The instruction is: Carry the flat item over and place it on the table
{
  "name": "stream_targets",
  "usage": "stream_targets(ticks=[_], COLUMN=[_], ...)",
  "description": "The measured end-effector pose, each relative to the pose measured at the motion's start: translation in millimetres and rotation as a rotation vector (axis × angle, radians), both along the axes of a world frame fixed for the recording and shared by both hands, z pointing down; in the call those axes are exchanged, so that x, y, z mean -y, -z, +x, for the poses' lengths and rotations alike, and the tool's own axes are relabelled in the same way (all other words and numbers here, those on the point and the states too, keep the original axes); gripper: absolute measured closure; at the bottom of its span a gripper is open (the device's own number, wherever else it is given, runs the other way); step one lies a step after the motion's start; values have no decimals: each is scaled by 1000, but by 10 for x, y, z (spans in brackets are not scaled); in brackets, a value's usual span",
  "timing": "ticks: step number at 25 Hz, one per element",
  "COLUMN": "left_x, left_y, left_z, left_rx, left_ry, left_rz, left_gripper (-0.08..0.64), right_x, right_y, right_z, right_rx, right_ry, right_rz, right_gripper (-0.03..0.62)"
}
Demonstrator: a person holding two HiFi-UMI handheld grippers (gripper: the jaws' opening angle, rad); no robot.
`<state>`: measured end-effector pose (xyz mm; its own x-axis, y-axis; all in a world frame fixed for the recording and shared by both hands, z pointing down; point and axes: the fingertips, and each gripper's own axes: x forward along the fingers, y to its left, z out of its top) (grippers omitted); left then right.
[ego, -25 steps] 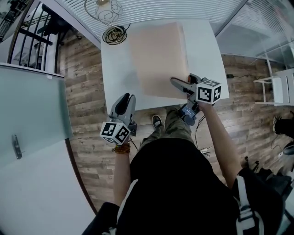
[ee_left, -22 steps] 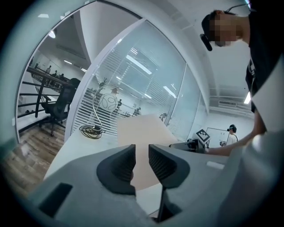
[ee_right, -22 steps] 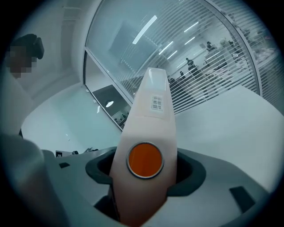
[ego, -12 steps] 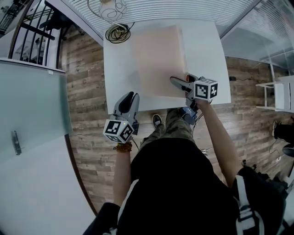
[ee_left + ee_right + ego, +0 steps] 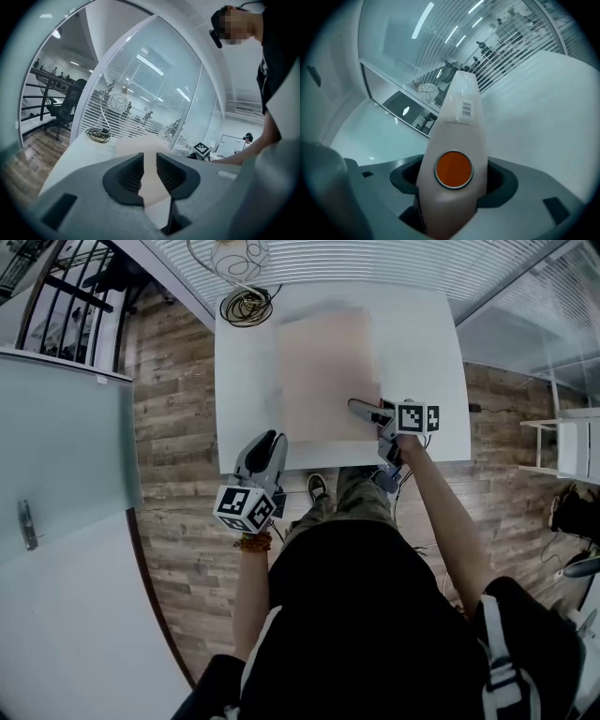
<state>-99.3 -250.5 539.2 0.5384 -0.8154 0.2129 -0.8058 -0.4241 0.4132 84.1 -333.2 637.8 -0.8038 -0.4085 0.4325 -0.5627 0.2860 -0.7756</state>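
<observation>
- A coiled cable (image 5: 246,306) is seen at the far left corner of the white table (image 5: 422,352), well apart from the work.
- The left gripper (image 5: 267,442) is held at the table's near left edge. In the left gripper view its 2 jaws are seen nearly together, with a narrow gap and nothing between them.
- The flat item (image 5: 323,362), a pale pink board, is seen over the middle of the table. Whether its far end is fully down cannot be told from the blurred head view.
- The right gripper (image 5: 361,411) is clamped on the board's near right corner. In the right gripper view the board (image 5: 457,126), marked with 1 orange disc and a barcode, is seen gripped between the jaws.
- The placing step is judged to be in hand and almost done.
- Next, the held corner should be lowered onto the tabletop, the right jaws opened, and the gripper drawn back toward the person without dragging the board.
</observation>
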Motion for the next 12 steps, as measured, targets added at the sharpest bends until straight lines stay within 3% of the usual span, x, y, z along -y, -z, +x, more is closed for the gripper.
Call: stream_targets(ticks=[5, 12], left_x=[-20, -68], left_y=[-15, -67], left_z=[-44, -65], left_rx=[-27, -22], left_ry=[9, 13], left_rz=[2, -9], left_gripper=[468, 468], right_x=[32, -26], right_y=[-180, -337], right_z=[73, 93], right_rx=[34, 79], right_ry=[-44, -30], right_rz=[-93, -129], right_gripper=[296, 296])
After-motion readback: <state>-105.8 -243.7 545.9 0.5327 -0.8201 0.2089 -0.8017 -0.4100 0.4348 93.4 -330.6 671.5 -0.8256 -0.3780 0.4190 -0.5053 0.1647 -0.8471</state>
